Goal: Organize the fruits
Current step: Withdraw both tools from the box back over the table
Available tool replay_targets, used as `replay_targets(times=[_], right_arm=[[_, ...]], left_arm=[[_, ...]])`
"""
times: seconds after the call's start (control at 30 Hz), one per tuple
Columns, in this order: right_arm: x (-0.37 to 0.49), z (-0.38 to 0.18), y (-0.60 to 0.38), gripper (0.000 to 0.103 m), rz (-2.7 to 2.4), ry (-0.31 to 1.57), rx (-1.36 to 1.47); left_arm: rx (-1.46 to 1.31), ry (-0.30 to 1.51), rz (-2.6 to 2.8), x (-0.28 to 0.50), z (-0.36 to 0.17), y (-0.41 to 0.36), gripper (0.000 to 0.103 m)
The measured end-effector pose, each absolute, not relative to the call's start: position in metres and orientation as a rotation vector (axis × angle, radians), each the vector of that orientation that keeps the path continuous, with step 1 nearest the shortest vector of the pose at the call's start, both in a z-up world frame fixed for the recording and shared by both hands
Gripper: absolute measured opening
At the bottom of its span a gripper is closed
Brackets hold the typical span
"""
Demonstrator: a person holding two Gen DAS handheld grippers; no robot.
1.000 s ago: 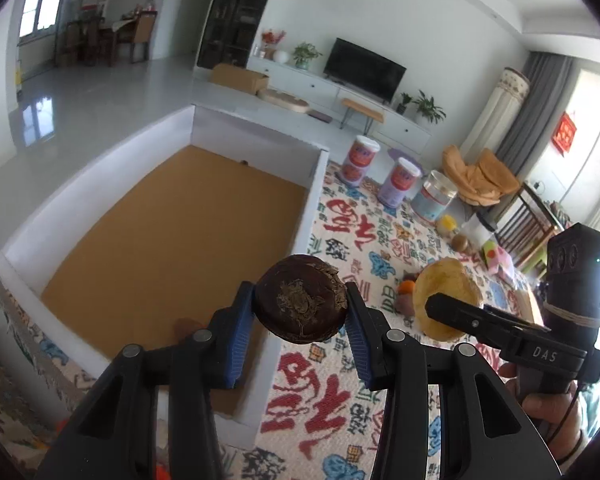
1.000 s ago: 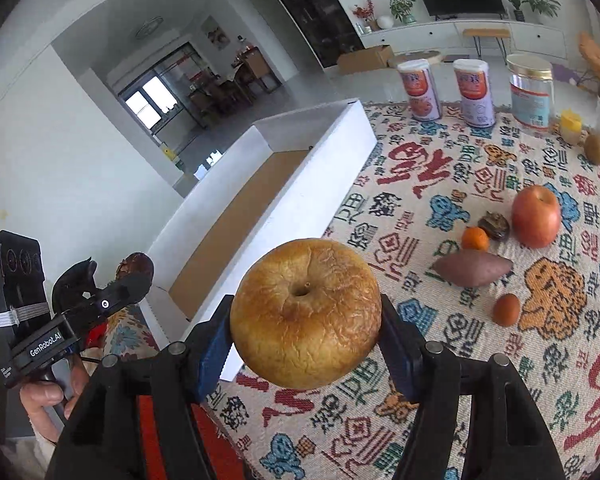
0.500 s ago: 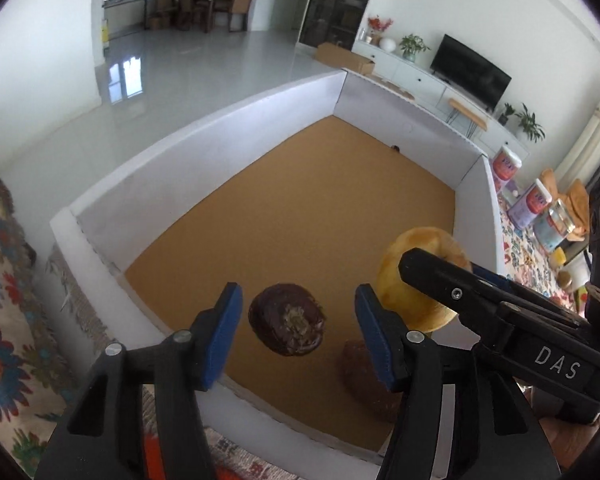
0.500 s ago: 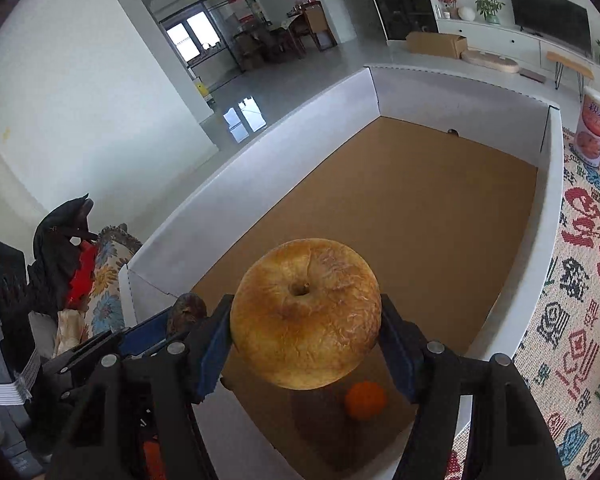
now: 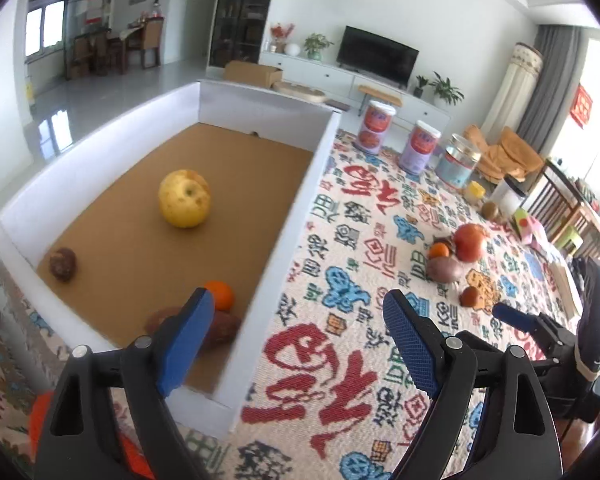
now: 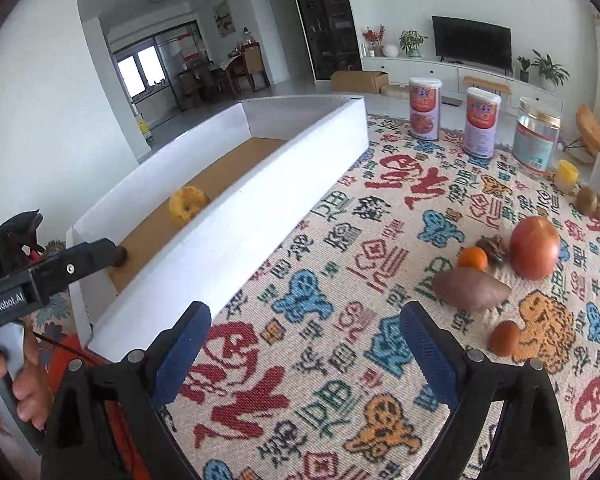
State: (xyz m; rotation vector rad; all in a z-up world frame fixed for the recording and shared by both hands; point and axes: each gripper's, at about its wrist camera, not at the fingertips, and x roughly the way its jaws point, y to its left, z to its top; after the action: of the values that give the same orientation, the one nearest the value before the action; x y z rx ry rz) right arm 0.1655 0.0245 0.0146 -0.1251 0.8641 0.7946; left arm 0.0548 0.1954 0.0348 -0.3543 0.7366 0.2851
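Both grippers empty, jaws opening beside white box (image 5: 284,216).
Left gripper (image 5: 298,338) body reads "GenRobot.AI"; right gripper (image 6: 304,346) spread; yellow apple (image 5: 184,198) inside box.

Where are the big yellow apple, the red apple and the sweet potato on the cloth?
yellow apple (image 5: 184,198): left wrist view, middle of its skin, inside the box.
red apple (image 6: 535,247): right wrist view, middle of its side.
sweet potato (image 6: 470,289): right wrist view, middle of its body, on the cloth.
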Motion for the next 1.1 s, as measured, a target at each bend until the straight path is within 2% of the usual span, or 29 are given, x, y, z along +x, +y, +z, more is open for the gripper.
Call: replay_targets(times=[0.2, 0.37, 0.43, 0.5, 0.73, 1.1], right_arm=[[0.16, -0.044, -0.134, 0.095, 0.442, 0.947, -0.226], [0.171, -0.061, -0.206, 0.095, 0.232, 0.924, -0.215], [0.177, -0.067, -0.22, 0.095, 0.196, 0.923, -0.186], [0.182, -0.076, -0.228, 0.103, 0.19, 0.961, -0.131], [0.187, -0.08, -0.23, 0.103, 0.204, 0.981, -0.09], [0.187, -0.081, -0.231, 0.103, 0.206, 0.982, -0.085]], left_arm=[[-0.243, 0.899, 0.072, 0.098, -0.025, 0.089, 0.091], [-0.158, 0.928, 0.014, 0.134, -0.054, 0.044, 0.091], [-0.122, 0.929, 0.015, 0.148, -0.059, 0.039, 0.091], [-0.087, 0.944, 0.027, 0.163, -0.066, 0.039, 0.091], [-0.037, 0.921, 0.055, 0.168, -0.074, 0.039, 0.097], [-0.03, 0.927, 0.066, 0.172, -0.075, 0.039, 0.1]])
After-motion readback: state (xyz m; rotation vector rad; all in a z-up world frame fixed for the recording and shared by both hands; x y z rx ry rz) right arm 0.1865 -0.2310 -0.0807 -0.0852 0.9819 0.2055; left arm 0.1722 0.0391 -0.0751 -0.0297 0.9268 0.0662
